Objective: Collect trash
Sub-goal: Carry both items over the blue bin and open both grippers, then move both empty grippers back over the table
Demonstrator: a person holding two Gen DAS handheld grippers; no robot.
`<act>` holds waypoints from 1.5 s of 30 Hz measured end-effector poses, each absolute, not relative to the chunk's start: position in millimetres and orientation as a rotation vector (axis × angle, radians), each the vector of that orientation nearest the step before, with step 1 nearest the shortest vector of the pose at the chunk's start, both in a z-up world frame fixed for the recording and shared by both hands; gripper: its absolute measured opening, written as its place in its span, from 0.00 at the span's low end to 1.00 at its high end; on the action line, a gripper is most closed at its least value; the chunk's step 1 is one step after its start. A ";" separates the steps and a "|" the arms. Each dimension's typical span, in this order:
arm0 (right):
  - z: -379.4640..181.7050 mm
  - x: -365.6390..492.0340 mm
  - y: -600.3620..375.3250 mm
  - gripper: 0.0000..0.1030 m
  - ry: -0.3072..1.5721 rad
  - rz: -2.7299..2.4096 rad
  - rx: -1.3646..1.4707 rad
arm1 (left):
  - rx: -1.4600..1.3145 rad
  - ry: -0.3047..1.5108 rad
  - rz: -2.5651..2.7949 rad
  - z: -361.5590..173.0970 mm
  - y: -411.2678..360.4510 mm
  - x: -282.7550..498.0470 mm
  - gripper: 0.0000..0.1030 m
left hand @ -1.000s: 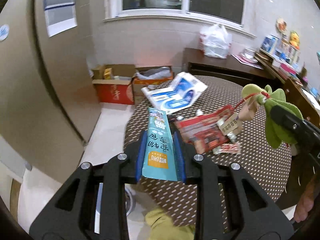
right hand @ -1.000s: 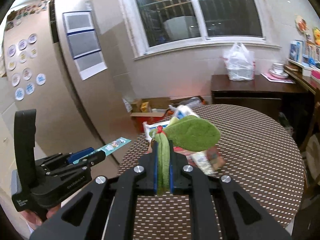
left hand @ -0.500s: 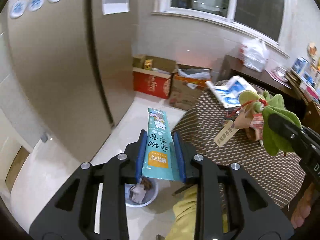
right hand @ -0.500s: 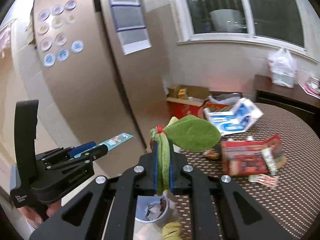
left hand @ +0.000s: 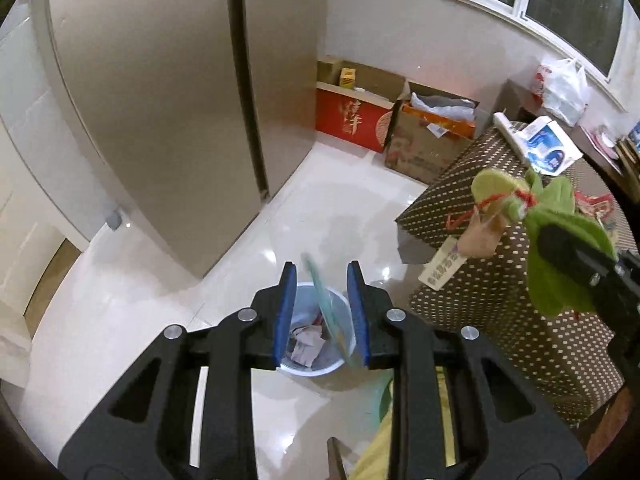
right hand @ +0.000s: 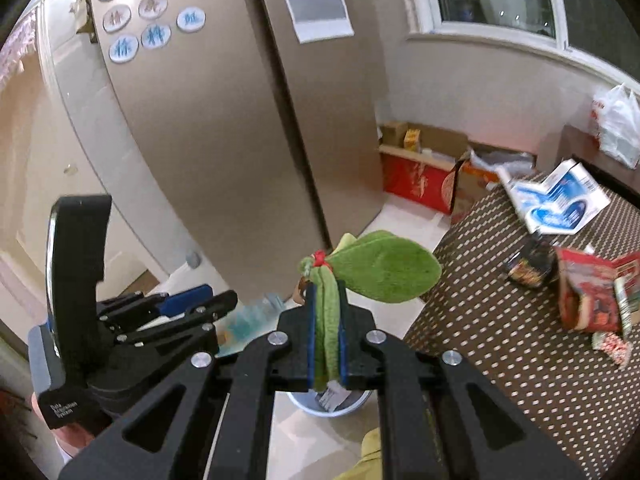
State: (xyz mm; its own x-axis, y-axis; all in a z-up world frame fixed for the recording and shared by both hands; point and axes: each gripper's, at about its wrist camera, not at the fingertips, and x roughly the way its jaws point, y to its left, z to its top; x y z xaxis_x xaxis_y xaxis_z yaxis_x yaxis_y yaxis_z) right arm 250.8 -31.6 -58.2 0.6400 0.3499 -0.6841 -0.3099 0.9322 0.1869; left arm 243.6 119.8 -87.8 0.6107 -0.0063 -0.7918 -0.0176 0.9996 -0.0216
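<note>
My left gripper (left hand: 321,270) hangs over a small white bin (left hand: 304,372) on the floor, which holds crumpled trash. Its jaws are opening. A teal snack wrapper (left hand: 326,312) is slipping edge-on and blurred between the pads, touching neither side firmly. My right gripper (right hand: 326,292) is shut on a green felt leaf ornament (right hand: 384,266) with a red tie and a paper tag (left hand: 444,268). It hovers just right of the left gripper (right hand: 200,300), with the bin (right hand: 332,410) partly hidden beneath it.
A dotted brown table (left hand: 500,300) stands to the right with a red packet (right hand: 588,292), a dark jar (right hand: 528,264) and a blue-white box (right hand: 560,200) on it. A tall fridge (left hand: 160,100) is left. Cardboard boxes (left hand: 360,112) line the far wall.
Both grippers swung left off the table and down over the bin. The left jaws have widened and the teal wrapper, gripped upright before, now tips and drops.
</note>
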 end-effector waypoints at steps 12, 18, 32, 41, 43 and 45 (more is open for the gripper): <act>-107.7 269.7 -10.4 0.09 0.934 0.372 0.030 | -0.092 0.977 0.081 -120.5 153.5 239.8 0.65; -131.4 288.1 20.2 0.32 1.033 0.432 0.036 | -0.128 1.000 0.152 -133.9 175.8 227.7 0.65; -125.8 278.4 21.2 0.62 1.000 0.398 -0.008 | -0.135 0.966 0.173 -126.5 187.6 211.2 0.67; -92.4 264.0 -15.6 0.62 0.918 0.375 0.042 | -0.110 0.940 0.123 -111.0 166.4 212.9 0.69; -83.7 260.6 -28.8 0.62 0.896 0.364 0.060 | -0.106 0.930 0.102 -105.9 158.4 212.9 0.70; -74.6 256.7 -44.2 0.62 0.871 0.346 0.083 | -0.093 0.918 0.075 -100.1 146.9 214.2 0.71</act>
